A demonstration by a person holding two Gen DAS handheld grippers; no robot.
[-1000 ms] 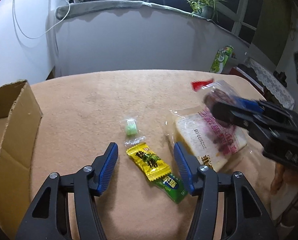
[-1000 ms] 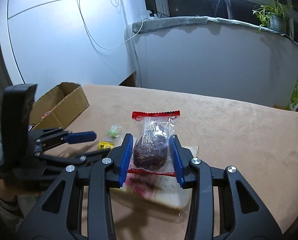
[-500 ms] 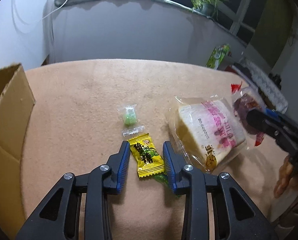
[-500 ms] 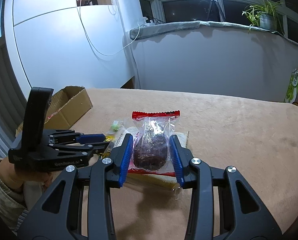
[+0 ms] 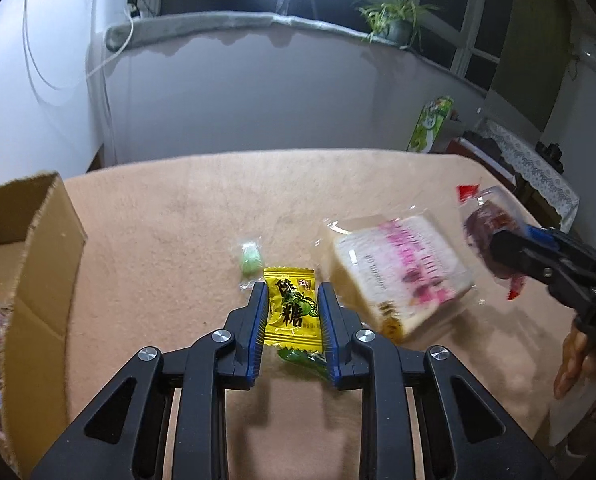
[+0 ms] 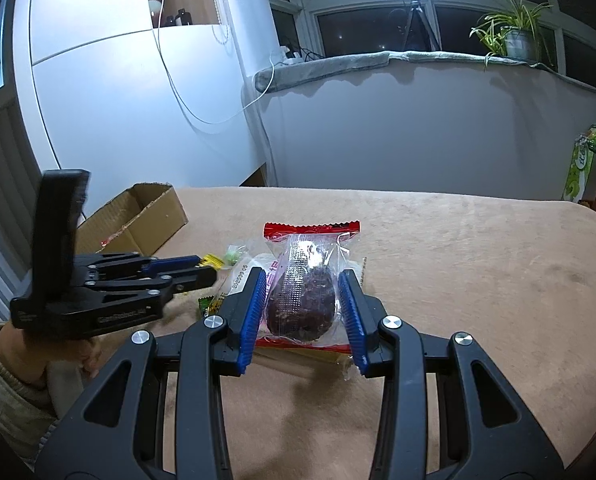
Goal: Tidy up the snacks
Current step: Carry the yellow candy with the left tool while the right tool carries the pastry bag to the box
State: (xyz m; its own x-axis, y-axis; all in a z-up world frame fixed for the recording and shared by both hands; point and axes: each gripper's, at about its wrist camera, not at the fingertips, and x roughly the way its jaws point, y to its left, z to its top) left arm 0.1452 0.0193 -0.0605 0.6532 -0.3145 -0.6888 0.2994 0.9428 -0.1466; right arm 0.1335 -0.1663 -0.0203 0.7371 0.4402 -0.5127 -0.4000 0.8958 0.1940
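My left gripper (image 5: 291,296) is shut on a yellow candy packet (image 5: 291,312) with a green end, held just above the tan table (image 5: 177,216). My right gripper (image 6: 302,284) is shut on a clear packet with red ends and a dark brown cake (image 6: 302,300), held above the table; it shows at the right in the left wrist view (image 5: 488,232). A wrapped white bread slice (image 5: 402,268) lies on the table between the grippers. A small green candy (image 5: 250,258) lies beyond the yellow packet. An open cardboard box (image 5: 21,264) stands at the left with snacks inside.
A green carton (image 5: 434,122) and a lace-covered stand (image 5: 526,164) are beyond the table's far right. A white wall and a padded sill with a plant (image 5: 390,28) are behind. The left gripper shows at the left in the right wrist view (image 6: 109,292).
My left gripper has closed on the yellow candy packet and lifted it, turning the view upward. My right gripper still holds the cake packet and has risen slightly.
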